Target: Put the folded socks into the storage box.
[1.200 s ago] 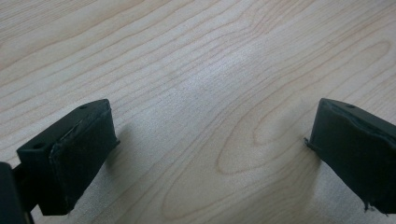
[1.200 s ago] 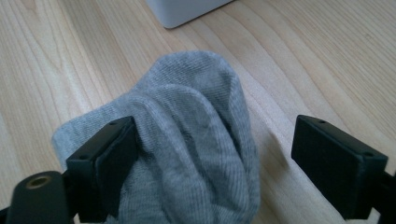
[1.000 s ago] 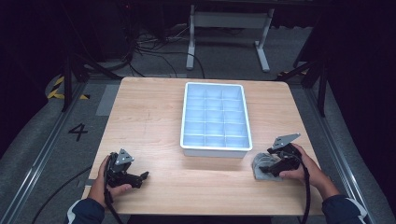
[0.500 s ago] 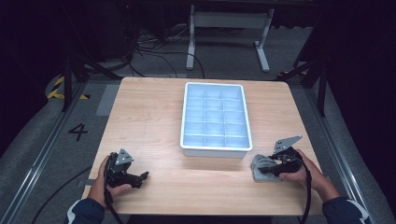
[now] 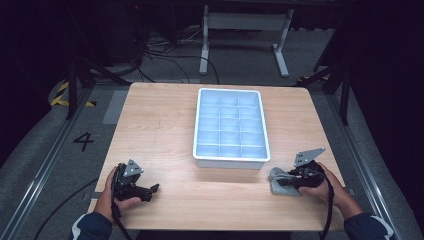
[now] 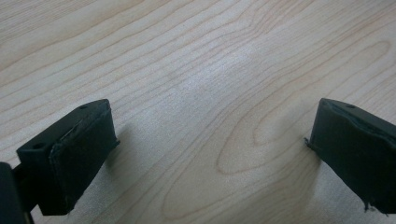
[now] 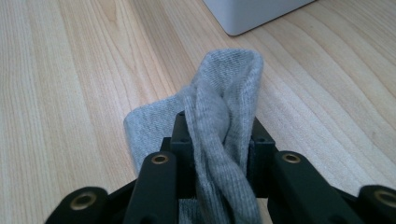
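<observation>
Right claw (image 7: 219, 154) pinches grey sock (image 7: 224, 107) (lengthwise away from it); left claw (image 6: 210, 154) wide open, empty.

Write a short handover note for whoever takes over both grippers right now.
Right gripper: shut on the grey sock, which is bunched between its jaws and rests on the table at the near right, just off the tray's near right corner.
Left gripper: open, holding nothing, low over bare wood at the near left.
White tray: mid-table, its compartments look empty.
Done: sock gripped.
Left: probably lift the sock into a compartment and release it.
</observation>
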